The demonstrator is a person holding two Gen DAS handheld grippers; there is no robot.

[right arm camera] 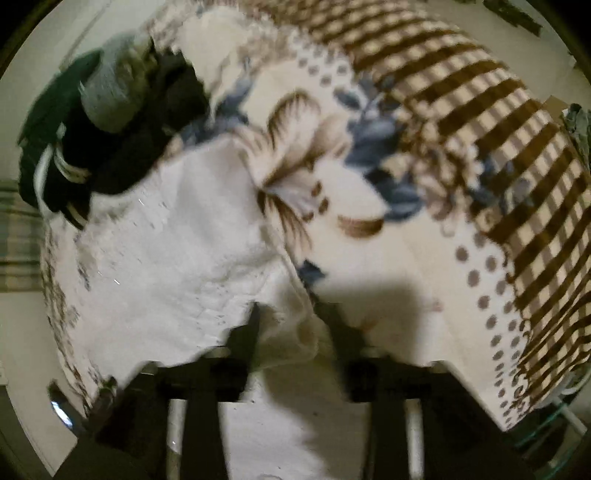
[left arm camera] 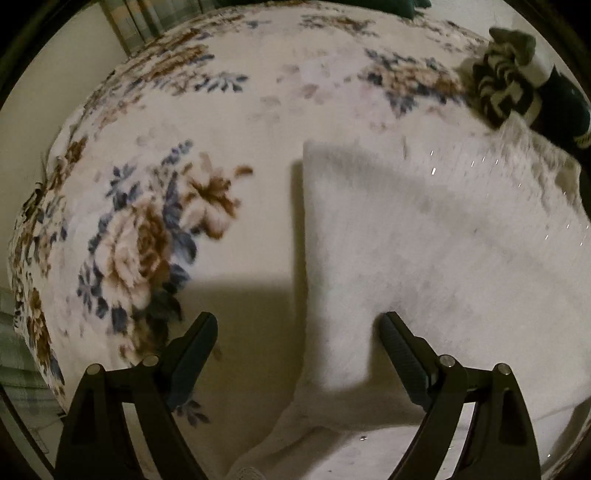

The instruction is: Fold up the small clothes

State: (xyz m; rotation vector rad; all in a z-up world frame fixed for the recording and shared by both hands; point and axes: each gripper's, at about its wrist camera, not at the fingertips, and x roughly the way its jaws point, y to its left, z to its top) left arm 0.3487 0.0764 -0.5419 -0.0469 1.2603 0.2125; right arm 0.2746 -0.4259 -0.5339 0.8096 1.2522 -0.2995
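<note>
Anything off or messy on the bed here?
Mostly fine. The white garment lies flat on the floral blanket. Only oddity: the pile of dark clothes sits crumpled, overlapping the garment's far corner.

A big cream blanket (left arm camera: pixel 258 110) with blue and brown flowers covers the bed. One side of it has brown checks (right arm camera: pixel 480 110) and grey dots (right arm camera: pixel 491 291). A checked curtain (left arm camera: pixel 144 18) hangs behind the bed.

Garment (left arm camera: pixel 424 240) on blanket (left arm camera: pixel 166 147); clothes pile (left arm camera: pixel 517 92) behind it, touching far edge
</note>
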